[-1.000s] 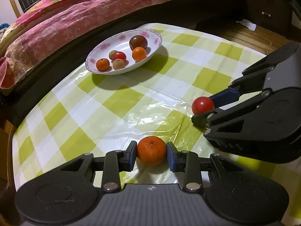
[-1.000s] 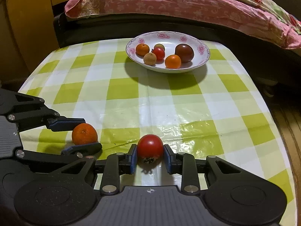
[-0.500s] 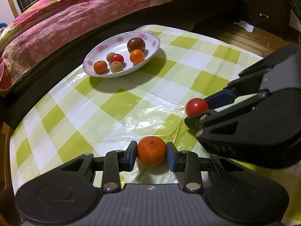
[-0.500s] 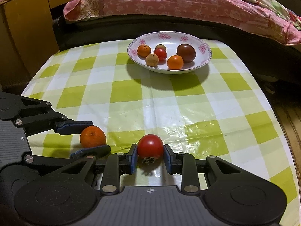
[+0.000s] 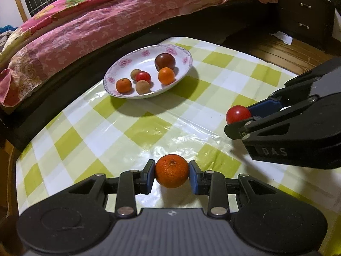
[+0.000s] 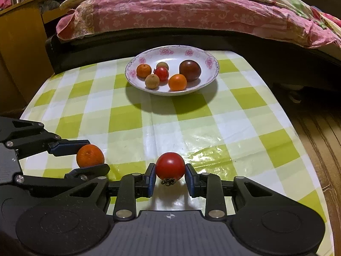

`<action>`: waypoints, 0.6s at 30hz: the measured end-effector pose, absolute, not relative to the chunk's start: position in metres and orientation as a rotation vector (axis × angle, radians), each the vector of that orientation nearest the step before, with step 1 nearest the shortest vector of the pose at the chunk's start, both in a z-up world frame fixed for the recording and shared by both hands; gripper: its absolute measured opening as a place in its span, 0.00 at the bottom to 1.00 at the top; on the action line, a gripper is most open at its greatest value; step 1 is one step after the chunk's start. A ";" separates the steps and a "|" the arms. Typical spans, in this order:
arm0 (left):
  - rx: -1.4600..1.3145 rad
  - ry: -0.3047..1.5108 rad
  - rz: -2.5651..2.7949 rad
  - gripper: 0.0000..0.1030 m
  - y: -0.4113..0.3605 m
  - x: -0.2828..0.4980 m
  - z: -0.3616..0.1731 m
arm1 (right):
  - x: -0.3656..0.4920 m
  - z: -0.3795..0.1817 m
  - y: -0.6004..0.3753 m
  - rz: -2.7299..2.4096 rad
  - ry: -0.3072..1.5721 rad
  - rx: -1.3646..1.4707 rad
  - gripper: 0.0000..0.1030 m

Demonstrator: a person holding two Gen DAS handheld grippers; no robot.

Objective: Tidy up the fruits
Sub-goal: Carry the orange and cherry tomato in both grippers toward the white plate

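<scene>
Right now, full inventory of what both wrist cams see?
plate: 1, white with pink flowers, far side of table
fruit in plate: 6; two orange, one red, one dark brown-red, two tan
orange: 1, orange, between left gripper pads, near edge of table
tomato: 1, red, between right gripper pads, stem down
tablecloth: 1, green-white check, glossy, covers table
bedding: pink floral, on bed behind table
dresser: 1, dark, far right in left view
left gripper: black, blue pads, shut on orange
right gripper: black, blue pads, shut on tomato
</scene>
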State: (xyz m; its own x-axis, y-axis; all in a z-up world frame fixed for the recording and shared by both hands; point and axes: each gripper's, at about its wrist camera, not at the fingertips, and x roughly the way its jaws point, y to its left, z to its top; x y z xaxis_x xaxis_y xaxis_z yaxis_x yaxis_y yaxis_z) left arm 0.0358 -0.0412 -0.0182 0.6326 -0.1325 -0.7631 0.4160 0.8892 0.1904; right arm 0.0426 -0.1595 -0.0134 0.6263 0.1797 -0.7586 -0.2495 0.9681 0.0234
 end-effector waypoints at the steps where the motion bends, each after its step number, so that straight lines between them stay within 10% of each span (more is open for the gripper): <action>1: 0.365 0.830 -0.322 0.40 -0.041 0.038 -0.017 | 0.043 -0.012 -0.159 0.249 0.856 -0.088 0.25; 18: 0.347 0.789 -0.305 0.40 -0.043 0.080 -0.001 | 0.082 0.007 -0.169 0.237 0.805 -0.062 0.25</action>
State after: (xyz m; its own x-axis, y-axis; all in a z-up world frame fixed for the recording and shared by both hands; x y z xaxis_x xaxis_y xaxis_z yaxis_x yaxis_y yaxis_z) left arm 0.0798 -0.0431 -0.0014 0.6665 -0.1363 -0.7330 0.3916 0.9006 0.1886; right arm 0.0824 -0.1688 0.0073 0.6681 0.1863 -0.7204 -0.2337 0.9717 0.0346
